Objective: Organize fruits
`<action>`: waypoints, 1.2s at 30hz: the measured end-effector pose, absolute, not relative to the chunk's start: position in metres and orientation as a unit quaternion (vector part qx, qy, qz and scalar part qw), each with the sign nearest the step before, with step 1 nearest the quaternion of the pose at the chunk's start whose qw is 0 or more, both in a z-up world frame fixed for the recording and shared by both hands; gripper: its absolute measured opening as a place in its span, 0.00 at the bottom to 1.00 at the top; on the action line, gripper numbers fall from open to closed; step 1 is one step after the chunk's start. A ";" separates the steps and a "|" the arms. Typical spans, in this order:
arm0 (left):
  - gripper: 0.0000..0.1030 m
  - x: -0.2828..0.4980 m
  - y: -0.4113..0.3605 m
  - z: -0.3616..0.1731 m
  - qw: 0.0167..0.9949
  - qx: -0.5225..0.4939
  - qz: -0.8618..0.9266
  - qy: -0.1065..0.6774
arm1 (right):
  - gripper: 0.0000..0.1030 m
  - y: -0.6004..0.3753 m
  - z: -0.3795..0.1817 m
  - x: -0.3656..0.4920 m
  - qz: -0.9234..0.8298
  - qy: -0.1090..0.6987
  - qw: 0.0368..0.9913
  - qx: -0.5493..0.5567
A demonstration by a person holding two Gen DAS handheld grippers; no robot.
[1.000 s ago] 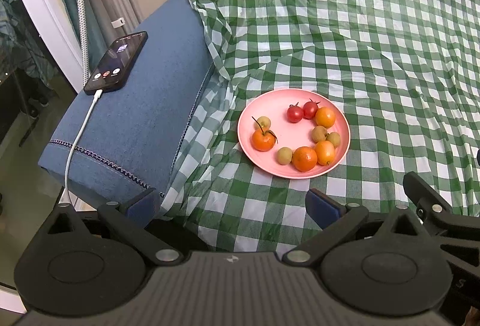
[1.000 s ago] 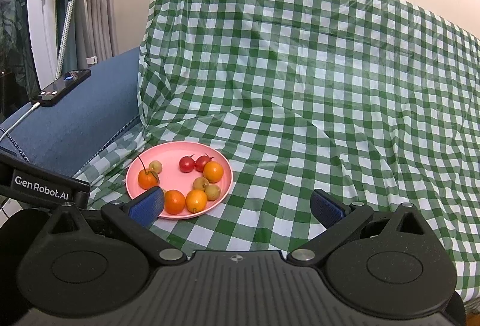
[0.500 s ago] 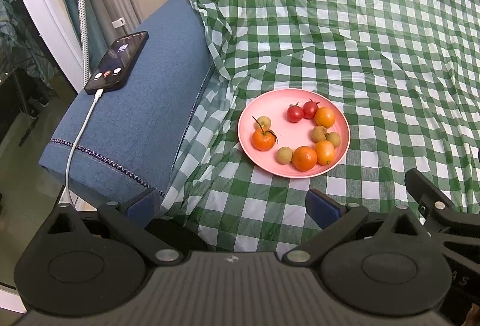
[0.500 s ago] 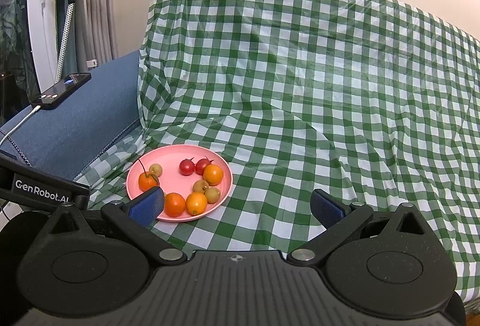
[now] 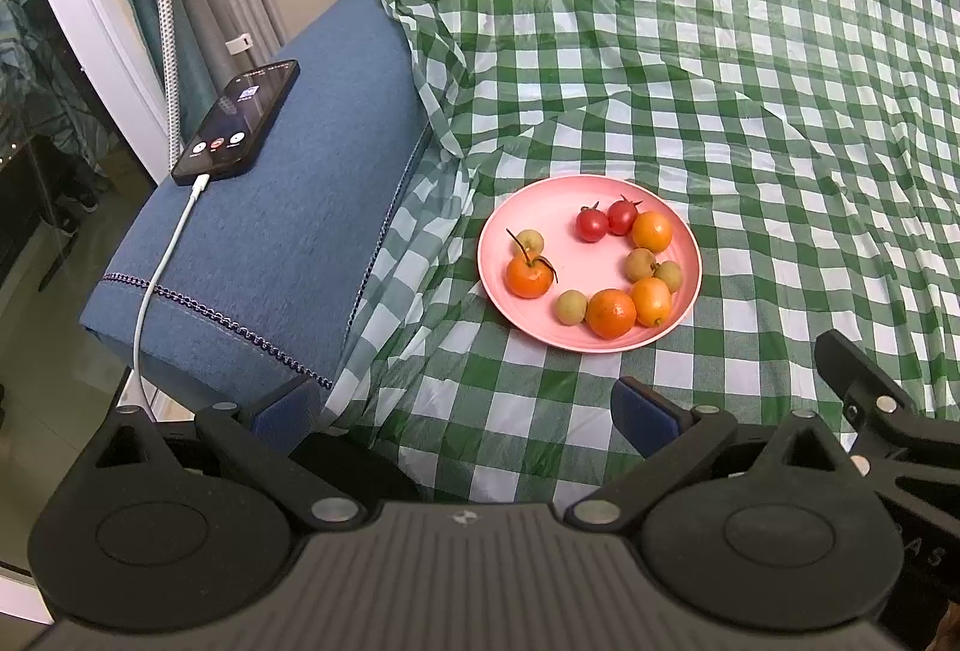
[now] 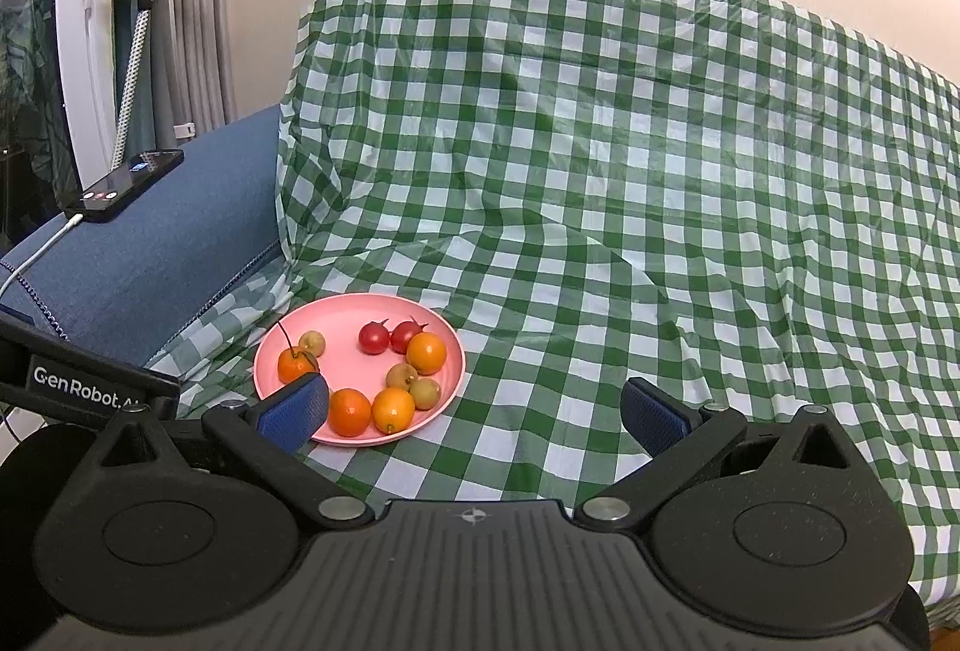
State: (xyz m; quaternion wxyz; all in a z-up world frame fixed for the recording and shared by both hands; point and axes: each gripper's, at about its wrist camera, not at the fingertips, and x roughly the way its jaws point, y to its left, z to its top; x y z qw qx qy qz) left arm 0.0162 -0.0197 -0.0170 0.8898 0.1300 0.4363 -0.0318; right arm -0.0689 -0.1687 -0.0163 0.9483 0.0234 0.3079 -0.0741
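Left gripper: our left black two-finger gripper with blue pads (image 5: 468, 402) hangs with its fingers spread wide, gripping nothing and touching nothing we can see.

Right gripper: our right black two-finger gripper with blue pads (image 6: 474, 408) is spread just as wide and empty; its left pad overlaps the plate's near rim in the right wrist view, though we cannot tell whether it touches.

Fruits: all the small round fruits (image 5: 591, 264) lie on the shallow round pink plate (image 5: 498, 237), in a loose ring. There are four oranges, one with a stem; two red cherry tomatoes touching each other at the far side; and four greenish-brown fruits scattered among them.

Surroundings: the plate rests on the green-and-white checked cloth (image 5: 750, 111) draped over a seat; the black smartphone on a white cable (image 5: 237, 123) lies on the blue upholstered armrest (image 5: 288, 231), well apart.

Step in hand: we judge that this fits either fruits gathered and done, or a mixed plate awaiting sorting by kind.

Next move: the pictures do not settle it, so we name none.
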 end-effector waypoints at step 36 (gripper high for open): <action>1.00 0.025 -0.017 -0.028 0.876 0.133 -0.021 0.462 | 0.99 -0.163 -0.018 -0.066 -0.066 0.309 0.948 0.030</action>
